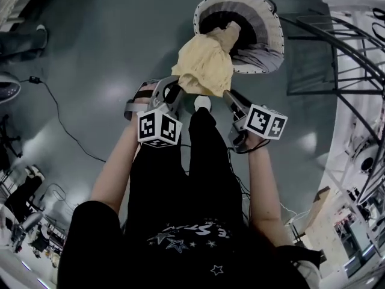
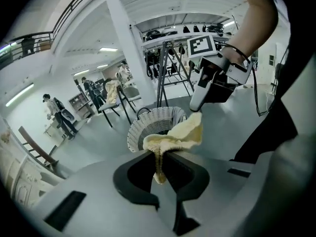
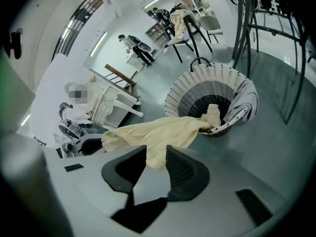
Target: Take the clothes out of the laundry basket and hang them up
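Observation:
A pale yellow garment hangs stretched between my two grippers above the floor, one end still trailing into the white woven laundry basket. My left gripper is shut on a bunched fold of it, pinched tight between the pads. My right gripper holds its jaws apart, with an edge of the garment draped loosely in the gap. In the left gripper view the right gripper shows just above the cloth. A grey cloth lies over the basket's rim.
A dark metal rack stands to the right of the basket. A cable runs over the grey floor at the left. Chairs and people stand farther back in the hall. My dark-clothed legs are right below the grippers.

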Available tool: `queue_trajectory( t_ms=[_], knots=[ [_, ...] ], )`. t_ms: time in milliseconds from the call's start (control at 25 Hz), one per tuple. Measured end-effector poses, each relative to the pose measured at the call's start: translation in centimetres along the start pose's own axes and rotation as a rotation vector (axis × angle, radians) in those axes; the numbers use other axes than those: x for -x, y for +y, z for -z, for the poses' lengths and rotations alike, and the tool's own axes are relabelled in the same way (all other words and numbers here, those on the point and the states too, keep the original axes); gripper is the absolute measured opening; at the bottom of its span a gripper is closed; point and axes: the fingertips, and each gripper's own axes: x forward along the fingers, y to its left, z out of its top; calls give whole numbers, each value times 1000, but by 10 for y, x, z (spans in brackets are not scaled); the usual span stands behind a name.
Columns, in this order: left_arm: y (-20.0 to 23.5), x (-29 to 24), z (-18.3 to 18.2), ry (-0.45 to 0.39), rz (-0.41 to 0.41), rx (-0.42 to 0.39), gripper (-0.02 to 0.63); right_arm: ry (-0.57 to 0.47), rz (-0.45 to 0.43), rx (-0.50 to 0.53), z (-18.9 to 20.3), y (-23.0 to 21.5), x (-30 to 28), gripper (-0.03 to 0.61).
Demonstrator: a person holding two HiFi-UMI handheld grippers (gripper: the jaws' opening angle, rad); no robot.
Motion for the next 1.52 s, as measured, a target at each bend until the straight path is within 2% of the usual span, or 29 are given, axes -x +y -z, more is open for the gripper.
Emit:
queue_trajectory(
  t_ms=[120,240,480,560,640,960,1160,1360,1440,1520],
  knots=[
    [2,3,-7,-1,17,-16,52,-32,4,5,0,-8,15,138],
    [4,6,-17,-10,32,-14,51,-35,22,85,8,-17,29,145],
    [13,3,-50,-48,50,-27,52,42,77,481,35,-27,20,183],
    [15,2,-63,-65,61,-35,52,49,83,578,46,-24,11,201],
    [18,1,-78,-83,72,-59,52,35,90,632,54,-21,3,218],
    [12,-9,-134,-133,161,-198,52,-101,152,752,56,4,-25,253],
    [7,-15,-163,-165,228,-294,52,-272,296,793,38,18,-28,255],
    [5,-9,-180,-185,260,-284,52,-368,427,793,25,22,-28,255],
    [7,-4,-184,-195,268,-273,52,-420,494,775,17,22,-24,225],
    [11,1,-183,-199,269,-269,52,-485,549,741,10,24,-12,126]
  ],
)
